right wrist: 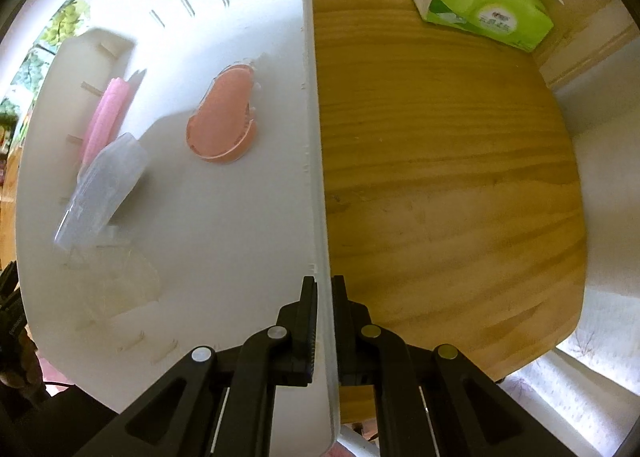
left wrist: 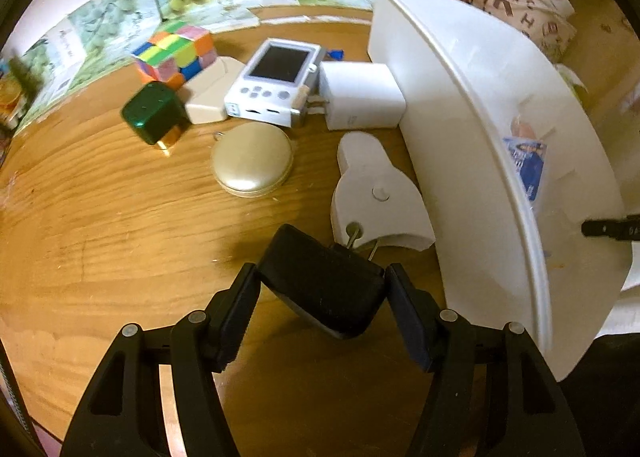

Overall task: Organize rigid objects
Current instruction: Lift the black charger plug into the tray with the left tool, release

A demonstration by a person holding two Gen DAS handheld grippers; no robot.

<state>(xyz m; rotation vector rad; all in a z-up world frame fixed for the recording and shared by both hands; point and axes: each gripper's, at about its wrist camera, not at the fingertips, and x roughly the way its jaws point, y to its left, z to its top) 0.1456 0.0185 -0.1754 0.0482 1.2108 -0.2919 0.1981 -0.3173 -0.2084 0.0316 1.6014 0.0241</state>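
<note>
Clamped between the left gripper [left wrist: 322, 297] pads, a black charger [left wrist: 320, 281] is hanging above the table, prongs pointing toward 1 o'clock; the white bin [left wrist: 460, 161] is lying at 2 o'clock, the right gripper [right wrist: 324, 297] pinching its rim.

A charger [left wrist: 362, 99] lies just left of the bin [left wrist: 460, 161], with a camera [left wrist: 274, 83] on its left.
</note>
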